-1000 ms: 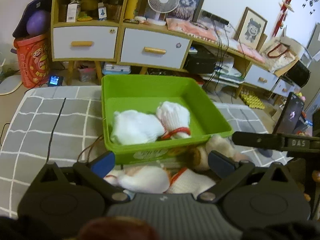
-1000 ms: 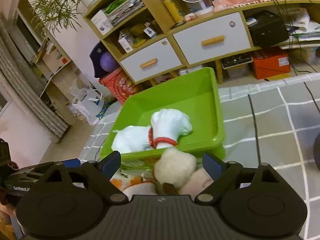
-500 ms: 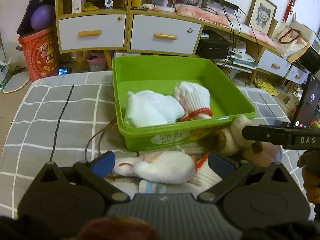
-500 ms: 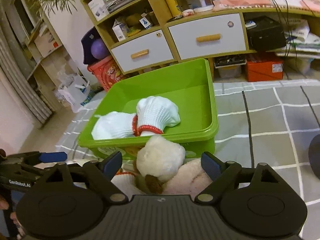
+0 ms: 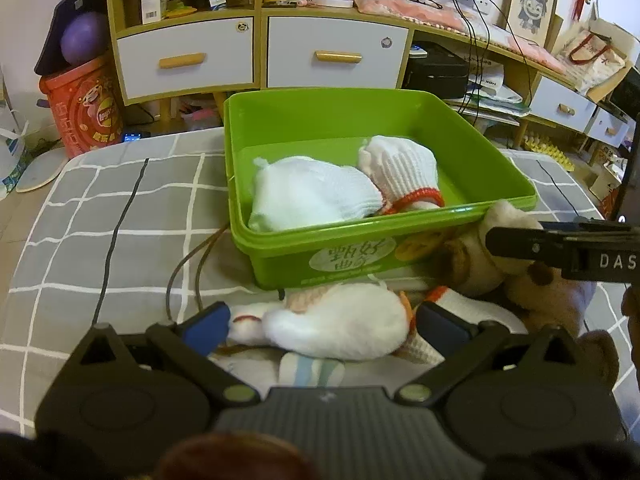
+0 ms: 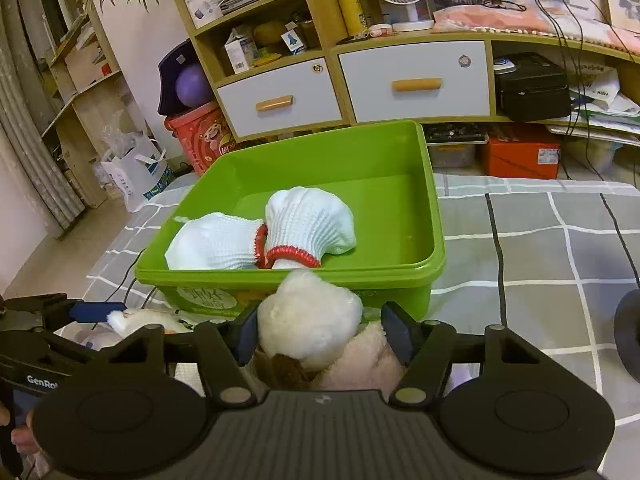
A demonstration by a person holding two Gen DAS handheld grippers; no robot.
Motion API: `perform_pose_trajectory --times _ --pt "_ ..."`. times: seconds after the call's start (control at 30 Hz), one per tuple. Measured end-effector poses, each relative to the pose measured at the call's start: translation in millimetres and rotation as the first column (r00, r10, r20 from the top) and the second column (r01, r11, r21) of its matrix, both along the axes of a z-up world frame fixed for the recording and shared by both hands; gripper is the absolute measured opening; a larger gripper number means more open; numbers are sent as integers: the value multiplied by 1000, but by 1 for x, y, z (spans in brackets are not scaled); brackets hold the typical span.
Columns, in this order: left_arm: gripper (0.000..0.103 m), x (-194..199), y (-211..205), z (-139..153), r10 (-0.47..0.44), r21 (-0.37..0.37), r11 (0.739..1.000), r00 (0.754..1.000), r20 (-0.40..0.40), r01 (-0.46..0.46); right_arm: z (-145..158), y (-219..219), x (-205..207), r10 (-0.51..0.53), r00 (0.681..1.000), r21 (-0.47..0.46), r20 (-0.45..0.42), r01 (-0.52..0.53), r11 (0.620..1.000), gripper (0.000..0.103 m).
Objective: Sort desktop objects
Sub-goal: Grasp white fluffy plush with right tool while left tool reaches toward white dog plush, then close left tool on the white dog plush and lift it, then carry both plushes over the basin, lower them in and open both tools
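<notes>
A green bin (image 5: pixel 400 256) (image 6: pixel 424 208) on the grey checked cloth holds two white gloves with red cuffs (image 5: pixel 320 196) (image 6: pixel 308 224). In front of the bin lies a white plush toy (image 5: pixel 340 324) between the open fingers of my left gripper (image 5: pixel 324 326). My right gripper (image 6: pixel 322 334) has closed on a cream and brown plush toy (image 6: pixel 308 320) (image 5: pixel 480 264) just before the bin's near wall. A white glove with a red cuff (image 5: pixel 452 300) lies beside the left gripper's right finger.
A grey checked cloth (image 5: pixel 100 220) (image 6: pixel 540 240) covers the surface. A thin brown cord (image 5: pixel 188 272) loops left of the bin. A shelf unit with white drawers (image 5: pixel 256 52) (image 6: pixel 400 80) stands behind. A dark round object (image 6: pixel 628 332) sits at the right edge.
My right gripper's fingers have narrowed onto the cream plush toy. My left gripper has drawn back from the bin, stays open, and the white plush toy now lies between its fingers.
</notes>
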State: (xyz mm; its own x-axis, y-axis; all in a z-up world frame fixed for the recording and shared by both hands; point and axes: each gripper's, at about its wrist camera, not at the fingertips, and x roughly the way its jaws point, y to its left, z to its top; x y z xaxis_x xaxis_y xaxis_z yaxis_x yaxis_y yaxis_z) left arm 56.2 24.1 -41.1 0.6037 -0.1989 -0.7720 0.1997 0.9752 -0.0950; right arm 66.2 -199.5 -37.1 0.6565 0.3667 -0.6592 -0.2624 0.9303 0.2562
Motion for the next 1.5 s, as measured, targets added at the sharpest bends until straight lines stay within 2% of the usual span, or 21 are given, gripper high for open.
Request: perform_pose_trajectory --times 0.13,0.2,0.37,0.57,0.73,0.77,0.8,1.0,1.23,1.3,1.5 --pt "100 0 0 0 9 -5 1000 1000 8 -9 -1 5 -1 9 1000 -15 10 -9 1000 57" --pt "93 0 0 -1 22 7 1000 1000 8 -22 -2 9 -1 15 1000 -18 11 -15 1000 52" --pt "82 -1 3 3 22 -6 1000 1000 20 -22 0 8 -2 11 1000 -11 14 -11 1000 49" --pt "67 -5 2 9 13 -4 1000 999 46 -13 6 -8 -2 -5 1000 66 -11 6 998 48" --pt "61 -5 6 13 23 -27 999 998 52 -22 16 -15 -6 -8 1000 121 -20 11 993 48" --pt "55 -6 7 14 24 -31 999 998 56 -22 18 -16 -7 -10 1000 123 -17 12 992 48" --pt "38 -7 8 15 18 -42 999 998 63 -15 20 -16 -8 -11 1000 127 -15 13 992 48" --pt "30 -10 10 22 13 -52 999 997 80 -9 34 -20 -13 -12 1000 165 8 11 986 47" --pt "27 -15 16 30 17 -80 997 994 104 -9 50 -24 -14 -47 997 178 57 36 983 47" --pt "24 -18 18 36 18 -91 996 992 123 -7 53 -25 -11 -63 996 176 67 50 983 47" --pt "23 -29 24 63 12 -138 990 984 180 13 60 -34 -4 -104 992 191 76 87 978 47"
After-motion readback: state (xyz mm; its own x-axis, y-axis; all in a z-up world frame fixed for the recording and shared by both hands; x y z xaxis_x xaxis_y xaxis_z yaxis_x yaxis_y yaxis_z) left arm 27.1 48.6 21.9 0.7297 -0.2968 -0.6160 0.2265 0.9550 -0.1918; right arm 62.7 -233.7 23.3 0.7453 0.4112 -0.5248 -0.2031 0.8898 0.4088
